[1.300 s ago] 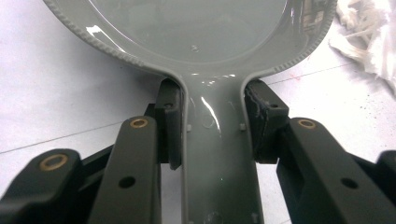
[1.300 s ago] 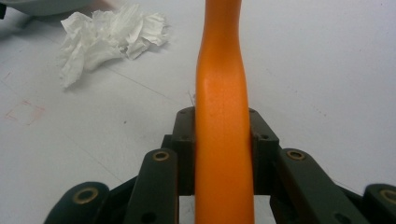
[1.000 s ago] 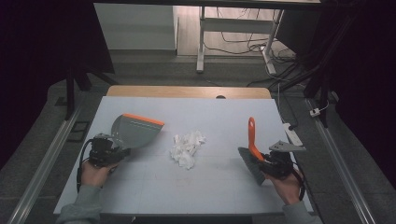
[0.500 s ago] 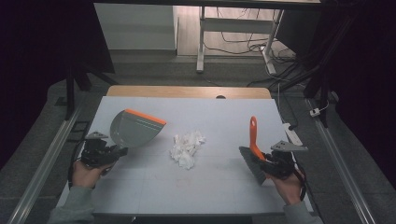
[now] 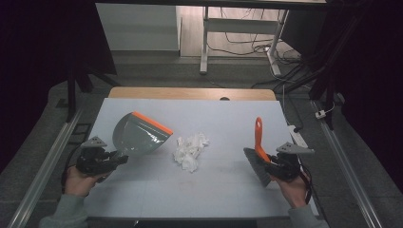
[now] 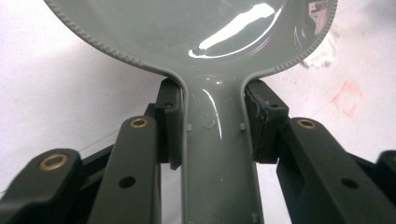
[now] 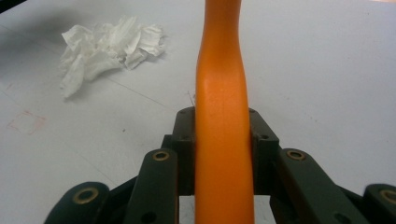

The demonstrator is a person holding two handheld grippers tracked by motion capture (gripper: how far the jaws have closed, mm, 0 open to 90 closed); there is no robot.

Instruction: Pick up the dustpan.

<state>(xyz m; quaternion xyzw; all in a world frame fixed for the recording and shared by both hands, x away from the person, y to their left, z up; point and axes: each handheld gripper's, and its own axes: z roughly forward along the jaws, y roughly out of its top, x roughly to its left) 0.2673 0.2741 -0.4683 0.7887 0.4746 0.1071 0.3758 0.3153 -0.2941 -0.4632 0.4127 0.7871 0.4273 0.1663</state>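
A grey dustpan (image 5: 139,135) with an orange front lip is lifted off the white table (image 5: 214,116) at the left. My left gripper (image 5: 119,158) is shut on its handle (image 6: 215,154), a pad on each side. At the right, my right gripper (image 5: 266,164) is shut on a hand brush with an orange handle (image 5: 258,135) that points up and away. Its grey bristle head (image 5: 256,166) hangs near the table. The handle (image 7: 223,135) runs straight up between the pads. A crumpled white tissue (image 5: 190,149) lies on the table between the two tools (image 7: 105,46).
The table's far edge is a wooden strip (image 5: 190,93). Metal rails (image 5: 45,161) run along both sides. Beyond the table stand a desk frame (image 5: 205,42) and loose cables on the floor. A faint red square mark (image 7: 27,122) is on the table surface.
My left gripper has drawn back to the left and risen a little, carrying the dustpan away from the tissue. The right gripper and brush have stayed put.
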